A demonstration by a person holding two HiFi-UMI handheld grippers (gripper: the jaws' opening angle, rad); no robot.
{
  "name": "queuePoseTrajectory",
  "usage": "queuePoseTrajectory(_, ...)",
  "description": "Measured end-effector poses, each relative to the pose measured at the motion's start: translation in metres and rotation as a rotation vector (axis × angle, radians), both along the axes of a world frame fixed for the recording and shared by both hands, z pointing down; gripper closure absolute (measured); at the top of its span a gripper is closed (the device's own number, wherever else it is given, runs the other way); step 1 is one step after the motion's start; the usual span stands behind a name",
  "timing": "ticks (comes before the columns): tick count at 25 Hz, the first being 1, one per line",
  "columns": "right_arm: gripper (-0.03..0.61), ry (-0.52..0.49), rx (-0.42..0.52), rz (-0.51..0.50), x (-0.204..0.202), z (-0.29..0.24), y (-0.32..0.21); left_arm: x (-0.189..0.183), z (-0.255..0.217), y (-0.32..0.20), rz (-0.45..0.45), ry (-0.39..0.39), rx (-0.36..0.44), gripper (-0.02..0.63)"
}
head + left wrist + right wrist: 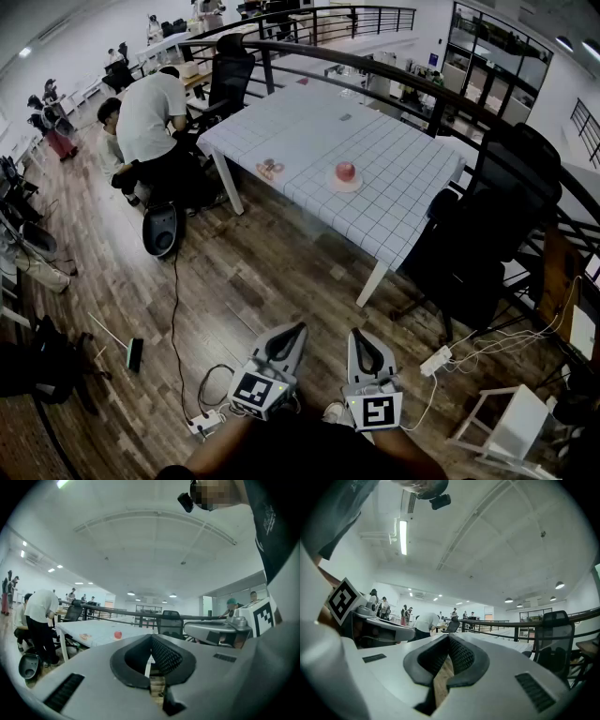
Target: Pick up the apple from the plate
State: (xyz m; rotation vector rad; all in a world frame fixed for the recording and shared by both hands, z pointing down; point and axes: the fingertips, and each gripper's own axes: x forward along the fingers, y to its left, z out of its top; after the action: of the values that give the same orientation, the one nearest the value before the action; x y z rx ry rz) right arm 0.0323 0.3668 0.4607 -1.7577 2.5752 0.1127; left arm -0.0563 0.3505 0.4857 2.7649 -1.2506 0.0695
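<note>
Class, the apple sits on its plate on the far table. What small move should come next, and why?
Probably walk toward the table: the apple on its plate lies far beyond the left gripper and right gripper, both held low, jaws shut and empty.

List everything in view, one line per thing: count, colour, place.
apple: one, red, on the plate
plate: one, pale, on the table
small item: one, pinkish, on the table left of the plate; too small to identify
table: one, white grid top, mid-room
office chair: two, black; one right of the table, another at its far end
people: two, bent over left of the table; more farther back
railing: one, black, behind the table
power strip: one, white, on the wooden floor
left gripper: one, grey, jaws together, empty
right gripper: one, grey, jaws together, empty
</note>
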Motion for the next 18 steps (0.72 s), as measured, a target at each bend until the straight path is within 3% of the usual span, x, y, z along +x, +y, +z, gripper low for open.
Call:
queuePoseTrajectory(8,0.555,0.013,0.005,-0.009,0.020,0.001,0.008,0.022,0.010,0.023,0.017,-0.020,-0.010,0.592)
queuePoseTrajectory(18,0.555,0.035,-0.042,-0.055,-0.003,0.022,-0.018,-0.001,0.013,-0.008,-0.005,-0.020,-0.014,0.592)
